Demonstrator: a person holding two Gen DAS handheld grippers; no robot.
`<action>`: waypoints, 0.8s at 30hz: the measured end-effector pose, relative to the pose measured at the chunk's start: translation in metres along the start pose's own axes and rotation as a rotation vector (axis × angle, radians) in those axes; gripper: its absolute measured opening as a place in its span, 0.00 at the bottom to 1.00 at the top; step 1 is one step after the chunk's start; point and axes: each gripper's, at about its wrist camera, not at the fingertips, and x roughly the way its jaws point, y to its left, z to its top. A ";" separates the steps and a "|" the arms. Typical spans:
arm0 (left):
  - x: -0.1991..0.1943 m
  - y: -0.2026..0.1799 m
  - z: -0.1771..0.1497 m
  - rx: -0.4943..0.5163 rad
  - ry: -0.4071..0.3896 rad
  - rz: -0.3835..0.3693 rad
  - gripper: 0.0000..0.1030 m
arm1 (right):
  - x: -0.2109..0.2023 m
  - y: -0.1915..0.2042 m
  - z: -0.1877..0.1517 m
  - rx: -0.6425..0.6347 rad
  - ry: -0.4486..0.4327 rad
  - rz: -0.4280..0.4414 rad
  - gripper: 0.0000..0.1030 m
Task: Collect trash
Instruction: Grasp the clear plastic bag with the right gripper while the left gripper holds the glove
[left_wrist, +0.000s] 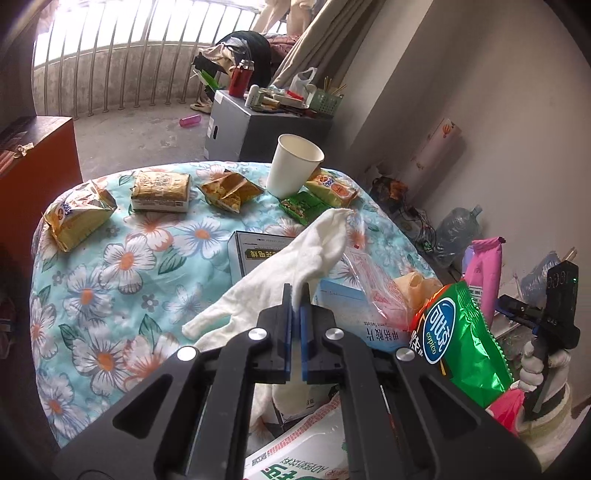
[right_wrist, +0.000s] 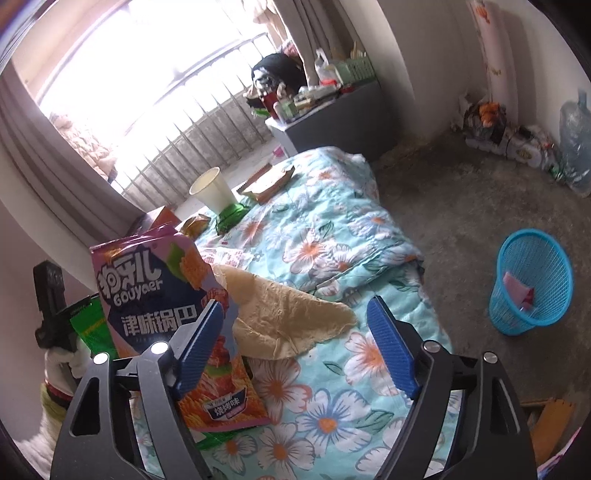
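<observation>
In the left wrist view my left gripper (left_wrist: 295, 293) is shut on a white cloth glove (left_wrist: 295, 254), which stretches across the floral bedcover (left_wrist: 122, 266). A green snack bag (left_wrist: 461, 343) stands to its right. Snack wrappers (left_wrist: 77, 214) and a paper cup (left_wrist: 291, 166) sit at the far end. In the right wrist view my right gripper (right_wrist: 295, 306) is open over a crumpled tan wrapper (right_wrist: 288, 317). A pink snack bag (right_wrist: 147, 288) stands against its left finger (right_wrist: 199, 343); the right pad touches nothing.
A blue mesh basket (right_wrist: 532, 280) with a pink scrap inside stands on the concrete floor right of the bed. Boxes (left_wrist: 258, 254) lie on the cover near the glove. A grey cabinet (left_wrist: 236, 129) with clutter stands beyond the bed, and a water jug (right_wrist: 576, 140) by the wall.
</observation>
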 end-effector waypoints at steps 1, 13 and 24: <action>-0.004 0.001 -0.001 -0.002 -0.009 0.006 0.02 | 0.009 -0.001 0.003 -0.008 0.026 -0.007 0.73; -0.060 0.014 -0.003 -0.033 -0.122 0.071 0.02 | 0.052 0.001 0.054 -0.011 0.138 0.060 0.57; -0.064 0.027 -0.003 -0.071 -0.153 0.058 0.02 | 0.175 0.130 0.161 -0.292 0.656 0.087 0.71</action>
